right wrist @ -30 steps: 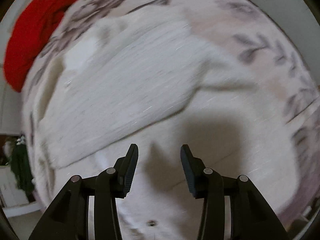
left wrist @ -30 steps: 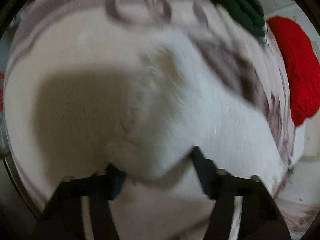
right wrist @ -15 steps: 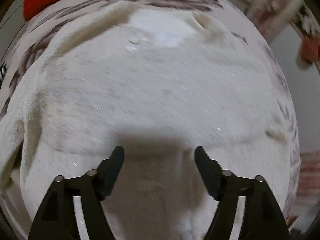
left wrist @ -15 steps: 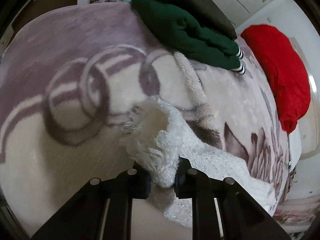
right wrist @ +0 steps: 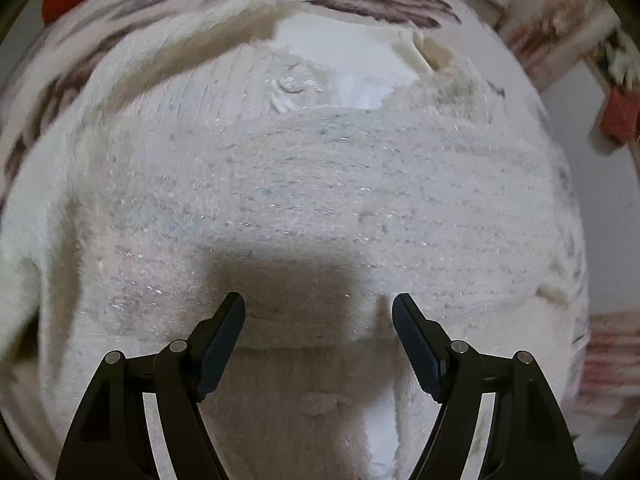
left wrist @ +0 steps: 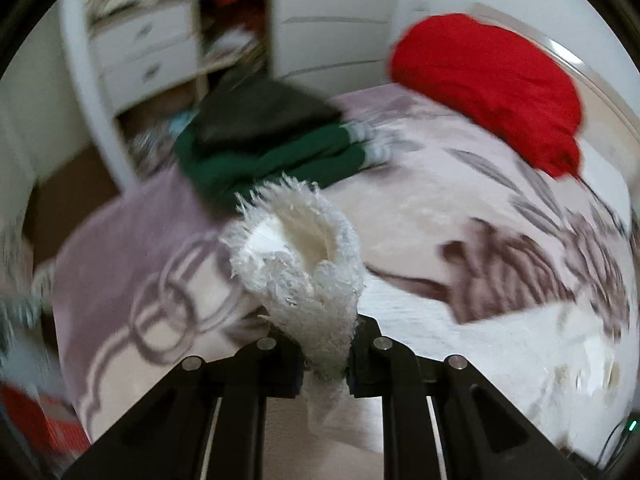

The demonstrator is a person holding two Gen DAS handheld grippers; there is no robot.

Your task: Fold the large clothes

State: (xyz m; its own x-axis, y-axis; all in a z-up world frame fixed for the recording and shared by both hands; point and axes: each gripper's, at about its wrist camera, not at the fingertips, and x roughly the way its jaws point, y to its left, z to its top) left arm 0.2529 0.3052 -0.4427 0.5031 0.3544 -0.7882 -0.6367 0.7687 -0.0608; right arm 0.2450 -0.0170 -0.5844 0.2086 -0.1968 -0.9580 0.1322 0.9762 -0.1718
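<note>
A fuzzy white sweater (right wrist: 312, 184) lies spread on a bed with a floral blanket (left wrist: 540, 264). In the left wrist view my left gripper (left wrist: 324, 356) is shut on a fringed edge of the white sweater (left wrist: 308, 256), which stands up bunched above the jaws, lifted off the blanket. In the right wrist view my right gripper (right wrist: 318, 320) hangs open just above the sweater's flat body, pointing steeply down, nothing between its fingers. Its shadow falls on the knit beneath it.
A folded stack of green and dark clothes (left wrist: 272, 140) sits at the bed's far edge. A red garment (left wrist: 492, 88) lies at the far right on the bed. White drawers (left wrist: 140, 52) and a cupboard stand behind the bed.
My left gripper closed on the sweater's edge and lifted it up, tilting so the room came into view. My right gripper opened wide, swept across the sweater, then stayed.
</note>
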